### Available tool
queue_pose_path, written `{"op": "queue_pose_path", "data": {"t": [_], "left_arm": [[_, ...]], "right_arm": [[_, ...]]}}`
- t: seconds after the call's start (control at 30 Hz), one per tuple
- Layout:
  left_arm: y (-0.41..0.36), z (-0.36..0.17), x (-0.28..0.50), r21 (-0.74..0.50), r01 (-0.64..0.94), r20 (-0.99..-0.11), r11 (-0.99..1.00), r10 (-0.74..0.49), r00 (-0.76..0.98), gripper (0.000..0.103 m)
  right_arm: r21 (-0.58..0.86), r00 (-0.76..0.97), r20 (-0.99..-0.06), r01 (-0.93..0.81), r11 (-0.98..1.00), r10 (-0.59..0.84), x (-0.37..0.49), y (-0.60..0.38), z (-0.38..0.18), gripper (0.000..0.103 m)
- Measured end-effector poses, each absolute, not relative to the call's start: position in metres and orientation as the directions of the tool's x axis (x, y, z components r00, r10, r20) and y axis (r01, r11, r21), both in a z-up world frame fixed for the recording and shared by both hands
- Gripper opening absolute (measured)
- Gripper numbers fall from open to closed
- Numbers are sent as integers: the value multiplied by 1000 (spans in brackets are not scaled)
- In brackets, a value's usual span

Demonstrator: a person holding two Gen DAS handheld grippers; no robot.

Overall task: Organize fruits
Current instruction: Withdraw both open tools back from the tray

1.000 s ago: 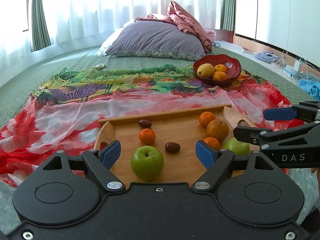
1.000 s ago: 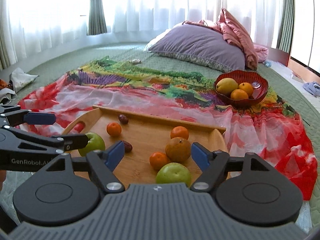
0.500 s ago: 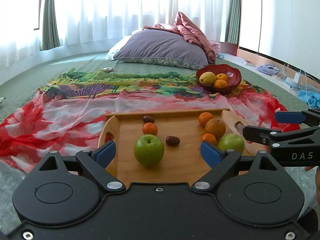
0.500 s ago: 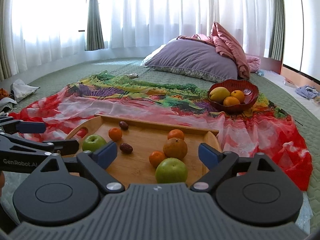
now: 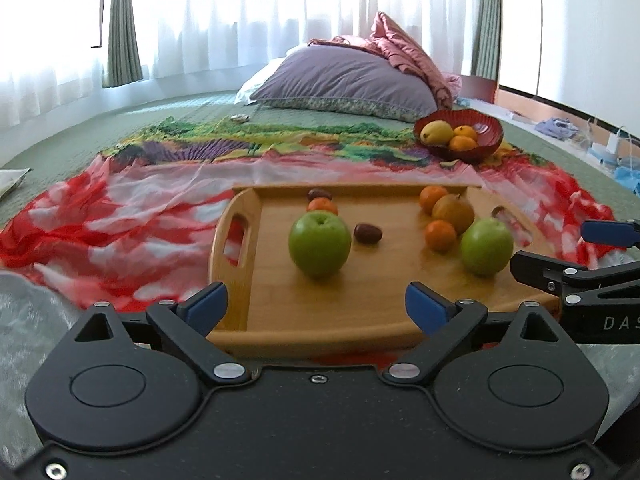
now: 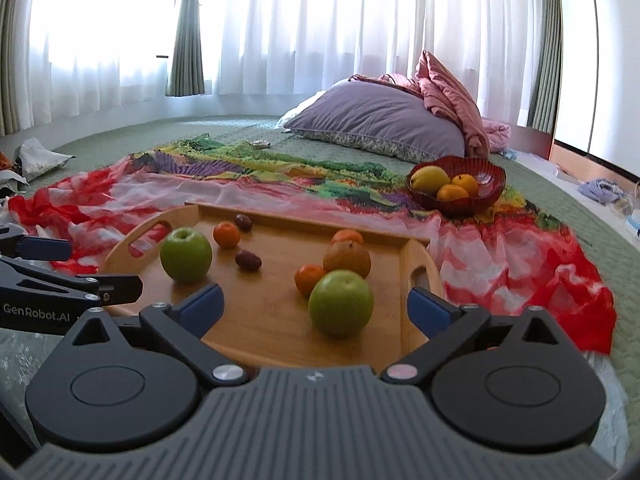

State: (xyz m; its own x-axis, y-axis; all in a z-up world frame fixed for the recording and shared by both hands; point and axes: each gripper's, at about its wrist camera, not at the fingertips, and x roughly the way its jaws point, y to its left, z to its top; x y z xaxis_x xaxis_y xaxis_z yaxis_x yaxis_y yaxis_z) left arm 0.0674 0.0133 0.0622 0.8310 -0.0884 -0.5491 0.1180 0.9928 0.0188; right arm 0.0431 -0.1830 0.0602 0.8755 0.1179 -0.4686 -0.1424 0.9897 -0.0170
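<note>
My left gripper (image 5: pixel 316 304) and my right gripper (image 6: pixel 316 304) both hang with their jaws spread wide and hold nothing, each short of the near edge of the wooden tray (image 6: pixel 280 320). I take the tray as my landmark. Toward its left handle sits one green apple (image 5: pixel 319 243), with a small mandarin (image 5: pixel 322 205) and a date (image 5: pixel 319 194) behind it and a second date (image 5: pixel 367 233) just to its right. Toward the right handle sits the other green apple (image 6: pixel 341 303), touching or nearly touching a mandarin (image 6: pixel 309 278) and a brown pear (image 6: pixel 347 258), with one more mandarin (image 6: pixel 347 237) behind. Beyond the tray's far right corner, on the scarf, stands the red bowl (image 6: pixel 492 184), already holding a yellow fruit and two oranges.

I judge the step is choosing a first fruit. To do it well, I would take the left apple with my left gripper: it stands apart, so my fingers can pass either side cleanly. I would centre on its widest part and close gently, since round fruit rolls.
</note>
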Motion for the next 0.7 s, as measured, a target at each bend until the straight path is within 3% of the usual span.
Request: {"op": "queue_pose_path", "data": {"t": [0.7], "left_arm": [[19,12,67,48,51,-572,998,-15,820,100]], "right_arm": [[-3,863,-502,-67,998,56,32,-180,1,103]]}}
